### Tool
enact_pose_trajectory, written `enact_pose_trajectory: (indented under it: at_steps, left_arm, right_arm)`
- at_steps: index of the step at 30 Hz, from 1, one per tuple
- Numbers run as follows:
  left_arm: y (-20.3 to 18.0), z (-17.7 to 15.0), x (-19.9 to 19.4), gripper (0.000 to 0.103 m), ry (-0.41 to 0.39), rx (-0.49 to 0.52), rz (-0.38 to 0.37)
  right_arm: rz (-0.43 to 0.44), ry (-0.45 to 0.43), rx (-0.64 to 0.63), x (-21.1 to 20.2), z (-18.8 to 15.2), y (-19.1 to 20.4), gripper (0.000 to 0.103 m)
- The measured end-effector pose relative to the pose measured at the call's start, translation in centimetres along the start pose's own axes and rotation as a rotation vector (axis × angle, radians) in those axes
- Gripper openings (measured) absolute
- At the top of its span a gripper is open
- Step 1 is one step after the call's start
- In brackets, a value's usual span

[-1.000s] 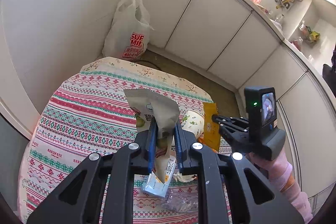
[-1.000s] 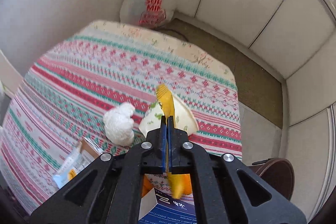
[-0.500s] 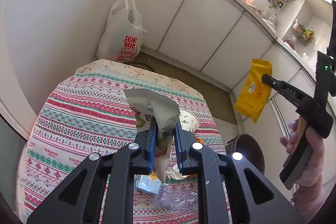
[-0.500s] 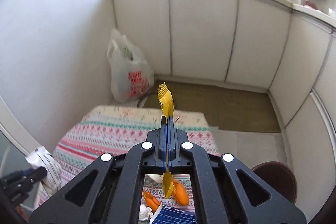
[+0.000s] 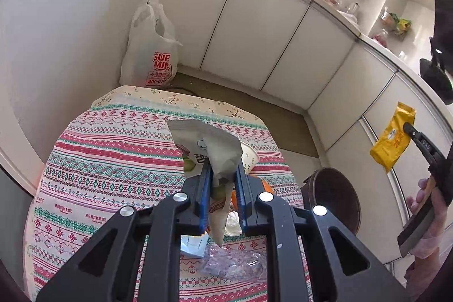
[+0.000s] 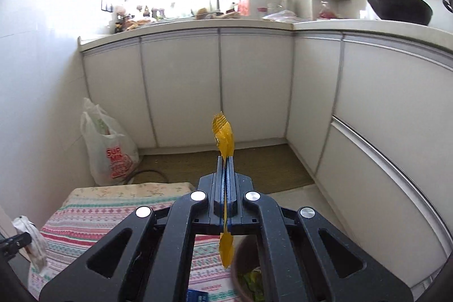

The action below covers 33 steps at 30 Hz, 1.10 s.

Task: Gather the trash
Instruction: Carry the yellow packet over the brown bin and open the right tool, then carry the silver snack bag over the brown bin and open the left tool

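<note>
My left gripper (image 5: 222, 169) is shut on a crumpled grey snack bag (image 5: 215, 140) and holds it above the table's patterned cloth (image 5: 113, 160). My right gripper (image 6: 225, 160) is shut on a flat yellow packet (image 6: 225, 137), raised in the air. In the left wrist view this yellow packet (image 5: 392, 139) hangs to the right of the table, above and beyond a brown bin (image 5: 331, 197). A paper cup (image 5: 250, 157), orange peel (image 5: 266, 186), a white tissue (image 5: 232, 220), a small carton (image 5: 194, 245) and clear plastic wrap (image 5: 235, 262) lie on the cloth.
A white shopping bag (image 5: 150, 58) stands on the floor in the corner behind the table. White cabinets (image 6: 254, 89) line the back and right under a cluttered counter. A black pan (image 6: 399, 7) sits on that counter. The brown bin (image 6: 240, 259) has green scraps inside.
My right gripper has lifted the yellow packet off the table, up and to the right, toward the bin side. My left gripper has shifted slightly, still holding the grey bag.
</note>
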<state>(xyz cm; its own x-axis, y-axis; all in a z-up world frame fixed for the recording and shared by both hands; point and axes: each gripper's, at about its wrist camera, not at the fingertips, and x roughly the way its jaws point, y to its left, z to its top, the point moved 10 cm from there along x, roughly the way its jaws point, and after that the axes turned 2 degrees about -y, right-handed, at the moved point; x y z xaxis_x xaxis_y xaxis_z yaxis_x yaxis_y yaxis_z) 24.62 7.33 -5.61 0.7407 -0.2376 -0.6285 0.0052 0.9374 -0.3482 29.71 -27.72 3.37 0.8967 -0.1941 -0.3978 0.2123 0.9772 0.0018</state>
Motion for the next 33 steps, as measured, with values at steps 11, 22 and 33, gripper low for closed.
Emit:
enact_pose_trajectory:
  at_steps: [11,22,33]
  left_arm:
    - [-4.2,-1.6,1.1,0.016,0.01,0.089,-0.019]
    - [-8.3,-2.9,2.4,0.016,-0.027,0.165,-0.034]
    - [-22.5,-2.6,4.6,0.016,-0.059,0.222,-0.219]
  right_arm:
    - [-0.18,0.037,0.057,2.2,-5.8,-7.3,0.003]
    - [-0.297,0.052,0.178,1.0,-8.7,-11.7,0.078]
    - [-0.437,-0.02,0.216,-4.0,-8.0,-21.2,0.096]
